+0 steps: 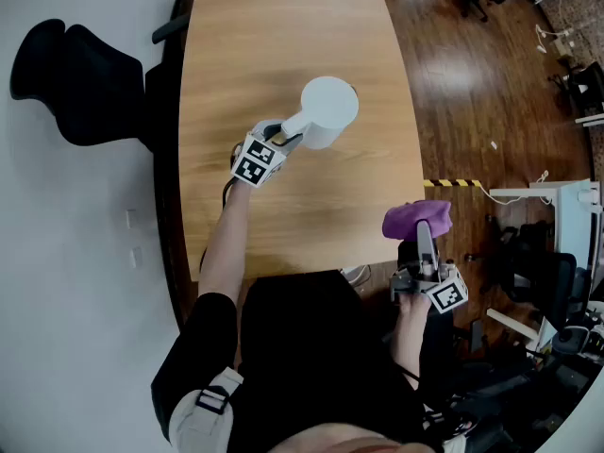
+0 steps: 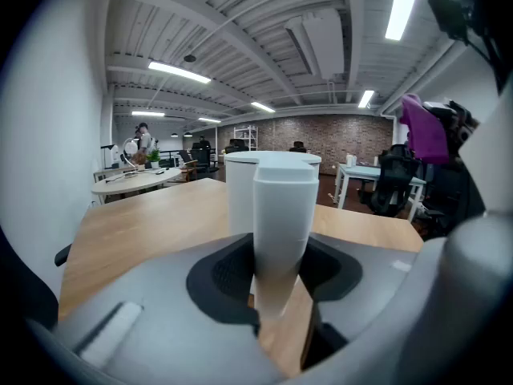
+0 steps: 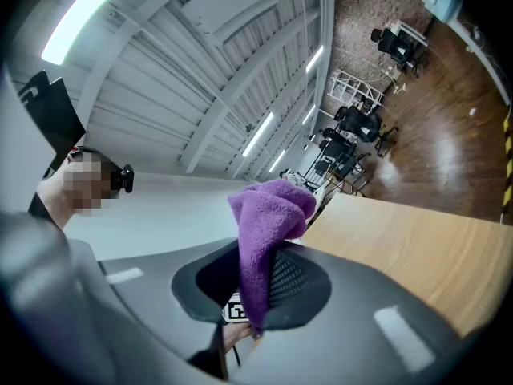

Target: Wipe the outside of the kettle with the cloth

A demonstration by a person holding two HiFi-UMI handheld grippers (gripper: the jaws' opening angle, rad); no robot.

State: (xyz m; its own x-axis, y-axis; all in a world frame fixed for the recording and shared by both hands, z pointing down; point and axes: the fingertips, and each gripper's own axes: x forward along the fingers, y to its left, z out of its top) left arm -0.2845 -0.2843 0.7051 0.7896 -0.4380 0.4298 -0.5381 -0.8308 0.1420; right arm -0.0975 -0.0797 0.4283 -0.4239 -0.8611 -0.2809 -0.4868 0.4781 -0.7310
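Note:
A white kettle [image 1: 329,109] stands upright near the middle of the wooden table [image 1: 245,45]. Its white handle [image 2: 282,231] runs between the jaws of my left gripper [image 1: 291,138], which is shut on it; the kettle's body [image 2: 240,191] rises just behind. My right gripper [image 1: 422,236] is held off the table's front right corner, over the floor, tilted upward. It is shut on a purple cloth [image 3: 267,239], which bunches above the jaws [image 1: 416,218]. The cloth and the kettle are well apart.
A black office chair [image 1: 85,83] stands left of the table. Beyond the right edge lies dark wood floor with a yellow-black tape strip [image 1: 451,183], a white stand [image 1: 557,206] and more chairs. Other desks [image 2: 136,181] show far behind.

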